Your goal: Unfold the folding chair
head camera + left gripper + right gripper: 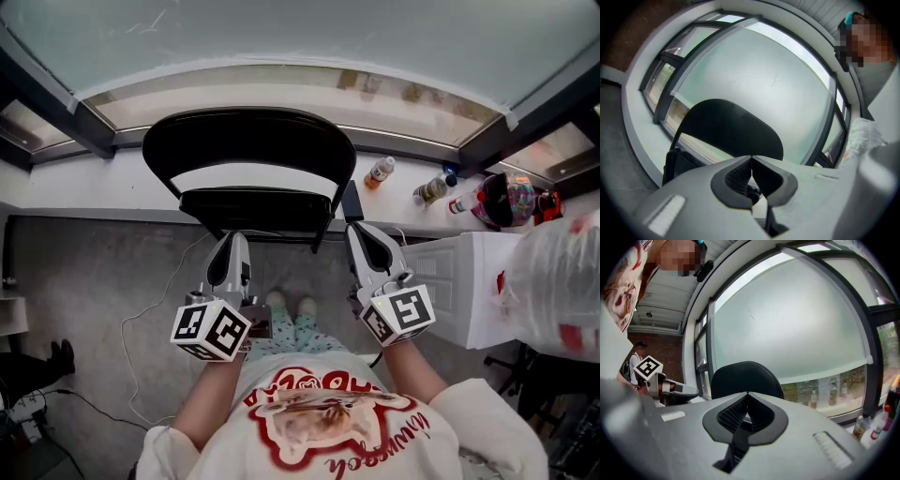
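No text could be read with certainty. Red lettering was printed on the white shirt [328,412] beneath a picture, but it was seen upside down and creased, and no word could be made out. Black-and-white square marker patterns, without letters or numbers, were borne by the cube [211,328] of the left gripper [234,240] and by that [401,314] of the right gripper [357,231]. Labels were carried by the bottles [379,172] on the window sill [94,183], too small to be read. Red marks were seen on the white plastic bag [562,272], blurred beyond reading.
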### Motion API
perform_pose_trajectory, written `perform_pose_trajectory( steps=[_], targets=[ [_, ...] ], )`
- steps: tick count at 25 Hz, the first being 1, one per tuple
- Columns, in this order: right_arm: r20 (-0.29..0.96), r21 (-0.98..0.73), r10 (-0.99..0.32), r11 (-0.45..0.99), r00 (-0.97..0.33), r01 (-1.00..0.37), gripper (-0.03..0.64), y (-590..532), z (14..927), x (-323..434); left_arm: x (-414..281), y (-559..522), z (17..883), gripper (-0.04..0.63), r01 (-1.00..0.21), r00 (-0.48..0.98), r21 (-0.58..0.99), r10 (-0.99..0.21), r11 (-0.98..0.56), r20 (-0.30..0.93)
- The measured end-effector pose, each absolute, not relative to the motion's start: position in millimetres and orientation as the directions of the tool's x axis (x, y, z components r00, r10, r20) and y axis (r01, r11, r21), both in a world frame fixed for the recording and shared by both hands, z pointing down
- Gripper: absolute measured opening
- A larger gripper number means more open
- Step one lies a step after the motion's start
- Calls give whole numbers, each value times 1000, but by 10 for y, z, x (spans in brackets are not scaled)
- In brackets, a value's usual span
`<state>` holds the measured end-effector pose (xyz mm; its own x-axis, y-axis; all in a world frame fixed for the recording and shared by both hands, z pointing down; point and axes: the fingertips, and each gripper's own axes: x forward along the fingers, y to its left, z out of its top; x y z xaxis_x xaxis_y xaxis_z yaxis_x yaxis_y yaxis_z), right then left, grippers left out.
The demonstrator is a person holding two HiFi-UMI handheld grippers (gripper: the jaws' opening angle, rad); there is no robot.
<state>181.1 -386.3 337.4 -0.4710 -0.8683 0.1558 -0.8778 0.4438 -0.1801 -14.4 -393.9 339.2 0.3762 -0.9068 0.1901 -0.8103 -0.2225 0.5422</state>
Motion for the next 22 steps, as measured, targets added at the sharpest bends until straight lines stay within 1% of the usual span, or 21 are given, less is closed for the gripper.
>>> perform_pose_trajectory(
  steps=[5, 10, 12, 15, 19, 22],
  targets=[
    [240, -147, -862, 422, -446, -895, 21, -4067, 3705, 1832, -367, -4116, 3882, 11, -719, 268, 695, -926, -8, 267],
    [307, -134, -852, 403, -425, -905, 33, -4251, 4025, 1895, -381, -4323, 4291, 180, -592, 208, 792, -922, 146, 325],
    [340, -142, -844, 390, -415, -910, 58, -4334, 4173, 1927, -389, -4437, 4436, 212, -548, 183, 814, -921, 195, 344],
    [373, -156, -839, 364, -396, -918, 86, -4471, 4356, 1973, -421, -4617, 4656, 234, -485, 146, 837, -920, 254, 363],
    [395, -187, -836, 335, -382, -924, 141, -4625, 4497, 1996, -487, -4810, 4908, 306, -428, 97, 837, -904, 340, 417],
    [419, -199, -822, 332, -386, -922, 170, -4726, 4608, 1981, -494, -4934, 5012, 336, -411, 80, 830, -892, 377, 445]
  ],
)
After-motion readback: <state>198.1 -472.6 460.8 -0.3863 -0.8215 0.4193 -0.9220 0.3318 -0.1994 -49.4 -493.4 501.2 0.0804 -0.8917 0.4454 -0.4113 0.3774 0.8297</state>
